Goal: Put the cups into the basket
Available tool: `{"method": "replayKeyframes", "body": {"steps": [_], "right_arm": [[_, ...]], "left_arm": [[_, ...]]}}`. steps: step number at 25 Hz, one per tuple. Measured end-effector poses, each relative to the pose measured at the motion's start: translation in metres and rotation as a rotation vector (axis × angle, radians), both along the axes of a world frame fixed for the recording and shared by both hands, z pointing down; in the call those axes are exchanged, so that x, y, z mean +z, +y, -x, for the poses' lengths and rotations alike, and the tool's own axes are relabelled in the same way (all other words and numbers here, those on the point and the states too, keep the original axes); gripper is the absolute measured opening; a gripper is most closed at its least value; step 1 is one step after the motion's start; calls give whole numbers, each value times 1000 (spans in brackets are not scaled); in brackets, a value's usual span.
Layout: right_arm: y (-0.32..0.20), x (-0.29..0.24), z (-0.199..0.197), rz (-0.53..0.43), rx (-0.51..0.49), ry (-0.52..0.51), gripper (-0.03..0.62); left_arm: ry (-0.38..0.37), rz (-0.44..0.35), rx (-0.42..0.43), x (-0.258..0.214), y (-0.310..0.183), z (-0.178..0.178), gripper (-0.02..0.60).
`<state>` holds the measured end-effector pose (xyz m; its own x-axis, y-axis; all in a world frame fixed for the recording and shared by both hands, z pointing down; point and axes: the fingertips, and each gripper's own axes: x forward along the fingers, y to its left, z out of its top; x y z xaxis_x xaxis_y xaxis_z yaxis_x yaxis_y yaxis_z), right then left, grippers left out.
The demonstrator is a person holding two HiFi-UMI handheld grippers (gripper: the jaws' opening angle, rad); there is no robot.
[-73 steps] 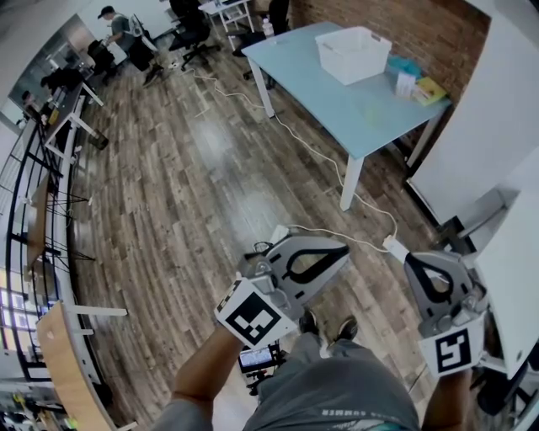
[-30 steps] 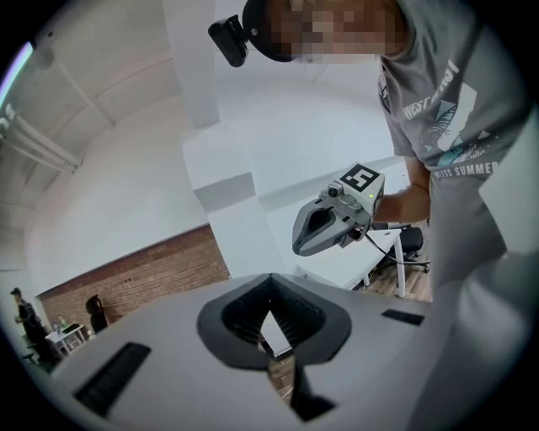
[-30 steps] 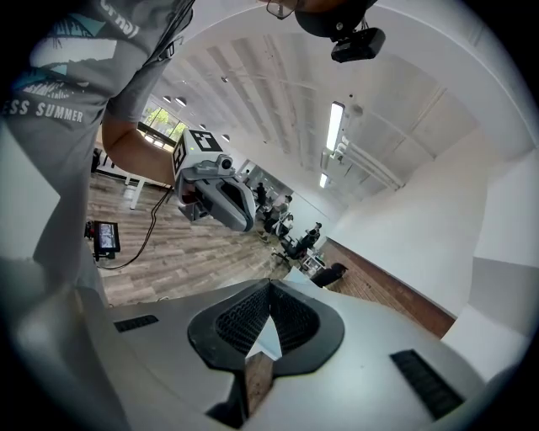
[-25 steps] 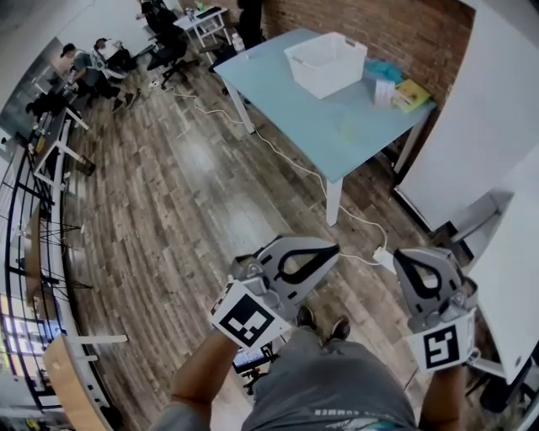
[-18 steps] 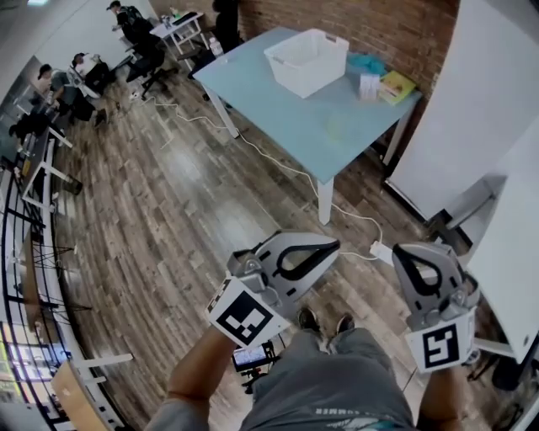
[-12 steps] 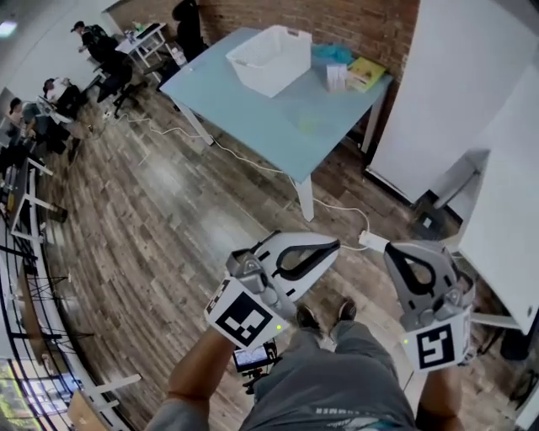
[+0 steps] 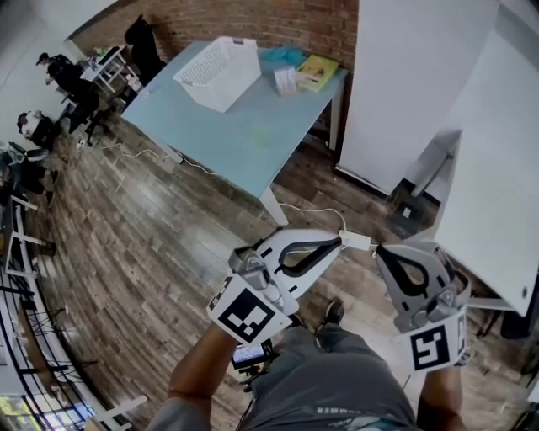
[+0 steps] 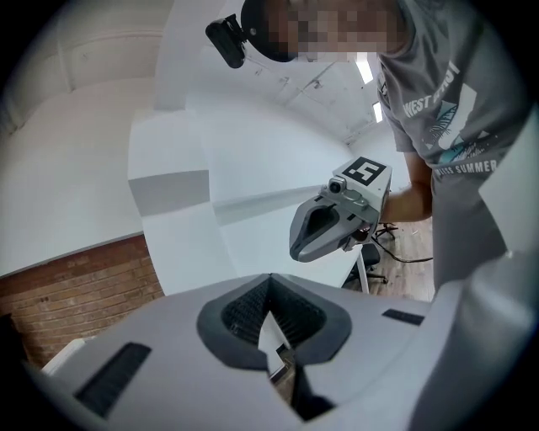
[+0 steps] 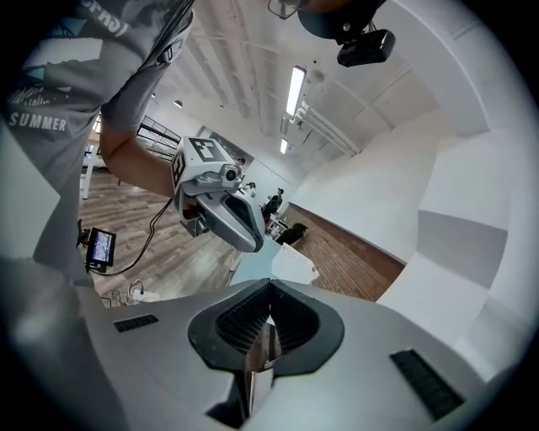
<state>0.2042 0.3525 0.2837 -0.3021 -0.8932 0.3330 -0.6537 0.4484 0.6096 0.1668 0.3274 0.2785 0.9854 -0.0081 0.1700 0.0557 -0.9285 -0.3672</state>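
The white basket (image 7: pixel 217 71) stands on the far part of a light blue table (image 7: pixel 210 126); it also shows small past my right jaws (image 9: pixel 295 263). No cup shows plainly in any view; a faint greenish spot (image 7: pixel 261 137) lies on the tabletop. Both grippers are held low in front of the person's body, well short of the table. The left gripper (image 7: pixel 335 242) (image 8: pixel 271 311) is shut with nothing in it. The right gripper (image 7: pixel 386 252) (image 9: pixel 269 324) is shut and holds nothing. Each gripper view shows the other gripper in the air.
A teal thing (image 7: pixel 282 57), a small box (image 7: pixel 286 82) and a yellow book (image 7: pixel 316 71) lie beside the basket. White partition panels (image 7: pixel 404 84) stand to the right, a brick wall (image 7: pixel 278 21) behind. A power strip and cable (image 7: pixel 354 240) lie on the wooden floor.
The view has swung round and moved closer to the table; table and basket have shifted left in the picture. Both grippers stay shut at the same low spot.
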Motion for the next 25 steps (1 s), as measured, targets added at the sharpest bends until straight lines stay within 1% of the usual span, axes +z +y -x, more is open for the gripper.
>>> {"method": "replayKeyframes", "body": {"steps": [4,7,13,20,25], "right_arm": [[-4,-1,-28,-8,2,15,14],[-8,2,-42,-3,11,9,14],[-27,2,-56,4,49,6,14],[-62,7,-78,19,128,17,14],[-77,6,-94,26,153,31,14]], "left_arm": [[6,-20,1,-4,-5,-28,2],[7,-19,7,-5,-9,-42,2],[-9,-9,51,-3,-27,-56,2],[22,10,112,2,-68,-75,2],[26,12,150,3,-81,-91,2]]}}
